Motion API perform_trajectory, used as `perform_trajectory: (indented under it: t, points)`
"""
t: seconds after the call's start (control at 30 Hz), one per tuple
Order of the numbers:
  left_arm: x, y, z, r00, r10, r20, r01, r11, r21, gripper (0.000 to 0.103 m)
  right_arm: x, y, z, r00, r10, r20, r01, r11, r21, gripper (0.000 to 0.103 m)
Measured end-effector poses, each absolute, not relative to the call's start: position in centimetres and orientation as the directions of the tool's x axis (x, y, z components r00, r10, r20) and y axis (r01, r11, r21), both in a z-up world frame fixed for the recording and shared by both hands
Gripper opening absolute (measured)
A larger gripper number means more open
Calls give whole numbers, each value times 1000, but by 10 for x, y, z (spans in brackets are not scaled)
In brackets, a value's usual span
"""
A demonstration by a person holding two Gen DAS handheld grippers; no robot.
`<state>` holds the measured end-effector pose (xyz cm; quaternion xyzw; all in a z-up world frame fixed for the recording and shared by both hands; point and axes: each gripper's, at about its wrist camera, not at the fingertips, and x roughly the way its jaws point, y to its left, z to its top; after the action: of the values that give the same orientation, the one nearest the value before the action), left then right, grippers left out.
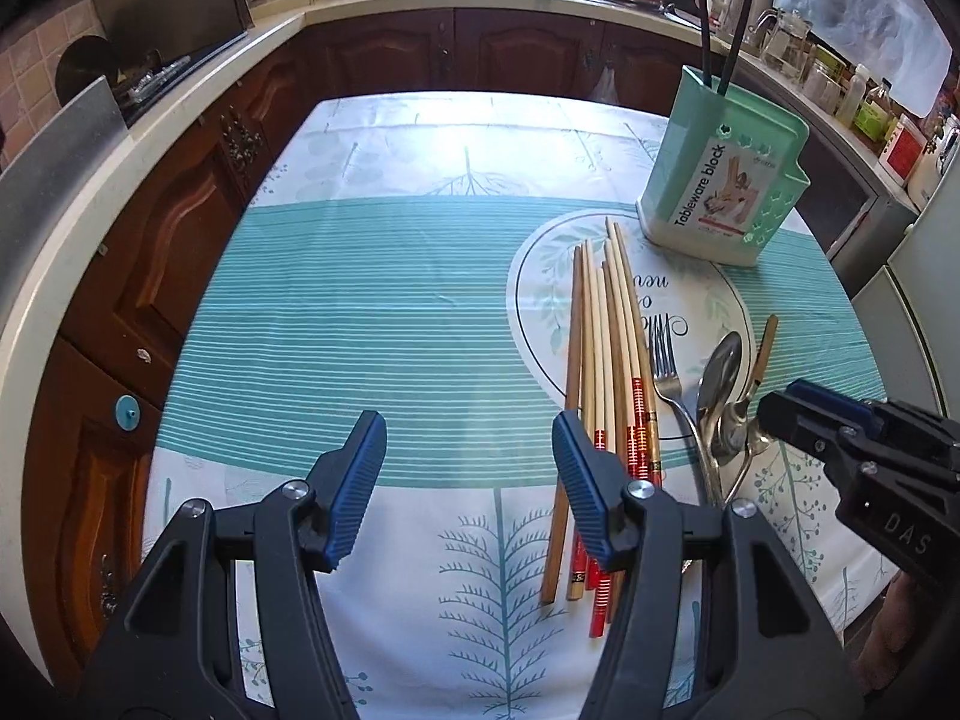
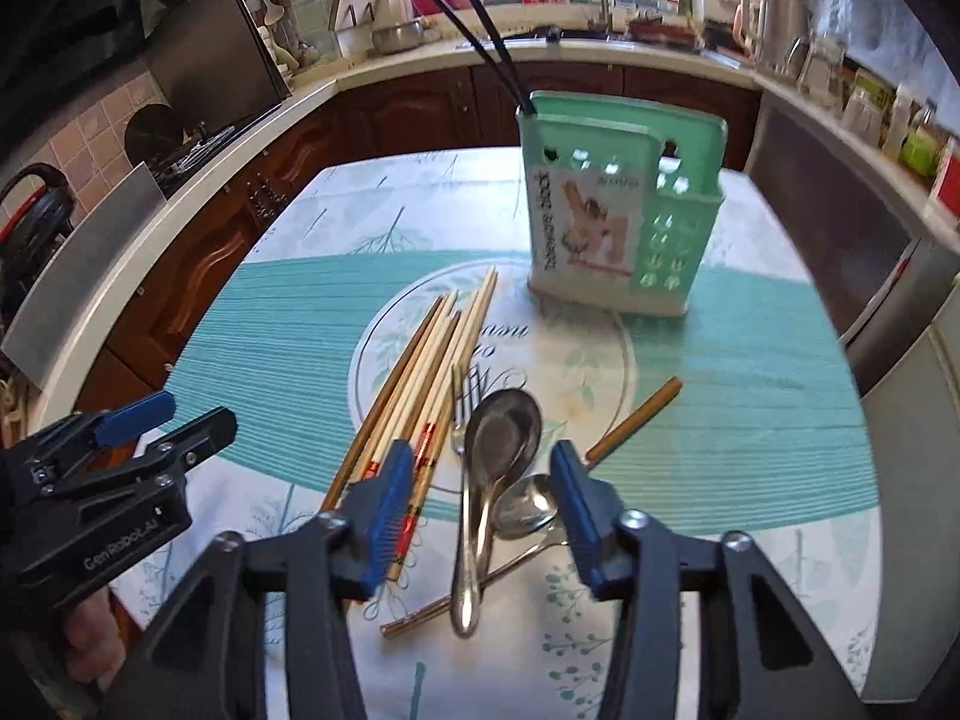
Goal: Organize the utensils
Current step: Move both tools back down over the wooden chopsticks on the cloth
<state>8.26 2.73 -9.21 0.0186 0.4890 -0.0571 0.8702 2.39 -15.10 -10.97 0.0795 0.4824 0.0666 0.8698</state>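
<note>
Left gripper (image 1: 468, 468): nearest the left wrist camera, jaws standing apart with nothing between them, only tablecloth showing in the gap.
Left gripper's fingers (image 1: 582, 480): blue ribbed pads; the right-hand pad sits over the near ends of the chopsticks, and contact cannot be told.
Right gripper (image 2: 480, 480): jaws apart, gripping nothing; the spoons lie in the gap between its pads, not pressed by either.
Chopsticks (image 1: 606, 360): a loose bundle of pale and brown sticks, some with red-banded ends, lying flat just ahead of the left gripper's right finger and to the left of the right gripper.
Fork (image 1: 666, 372): flat on the cloth between the chopsticks and the spoons, tines pointing away from both grippers.
Large spoon (image 2: 501, 426): bowl up, directly ahead of the right gripper, its handle running back between the fingers.
Small spoon (image 2: 528, 507): just beside the right gripper's right pad, overlapping the large spoon's handle.
Wooden-handled utensil (image 2: 636, 417): beyond the right pad, angled away to the right.
Tableware holder (image 2: 618, 204): green, upright, well ahead of both grippers, with two black chopsticks (image 2: 480, 24) standing in it.
Tablecloth (image 1: 360, 312): teal stripes and leaf print under everything.
</note>
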Motion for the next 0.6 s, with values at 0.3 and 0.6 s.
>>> perform_trajectory:
  t: [0.3, 0.6]
  points:
    - [112, 25, -124, 398, -133, -908, 149, 986, -79, 26, 44, -141, -136, 409, 343, -846, -86, 937, 338, 17]
    - [130, 19, -140, 343, -153, -927, 184, 979, -93, 26, 71, -139, -169, 291, 412, -864, -34, 907, 421, 13]
